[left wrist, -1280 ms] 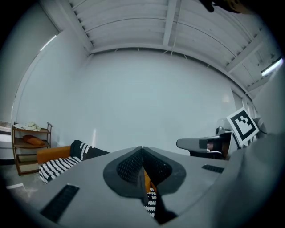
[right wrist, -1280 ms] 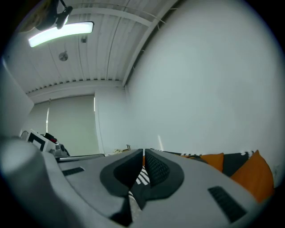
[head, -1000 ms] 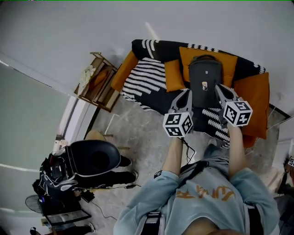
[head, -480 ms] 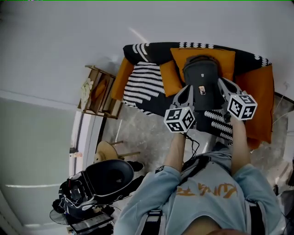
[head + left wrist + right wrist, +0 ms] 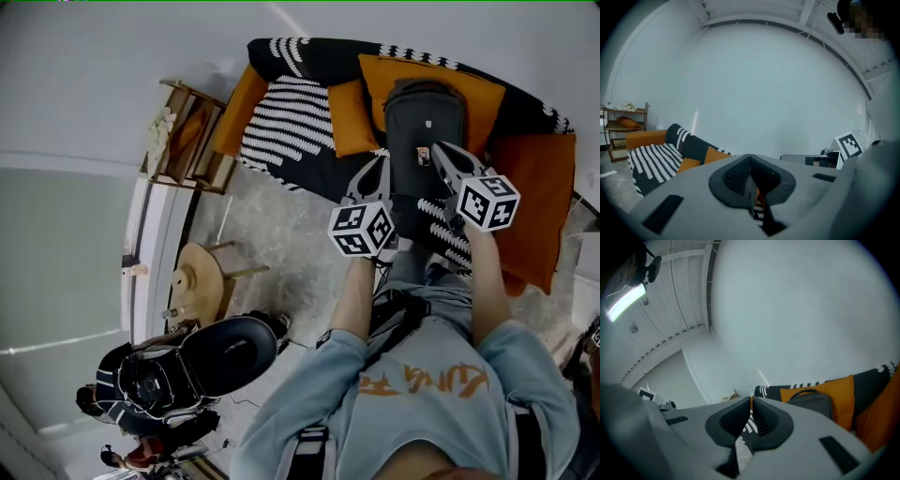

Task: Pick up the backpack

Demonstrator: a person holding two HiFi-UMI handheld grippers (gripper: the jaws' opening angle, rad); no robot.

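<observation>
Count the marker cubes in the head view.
2. One marker cube rides on the left gripper, in front of the sofa. The other is on the right gripper, beside the backpack. None seems hidden.

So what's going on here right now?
A person holds a gripper in each hand, the left gripper and right gripper both aimed at the dark backpack standing on the sofa against an orange cushion. Both are shut and empty, short of the backpack; it is not yet picked up.

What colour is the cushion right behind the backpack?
The cushion is plain orange, behind the dark grey backpack; the head view shows it best.
</observation>
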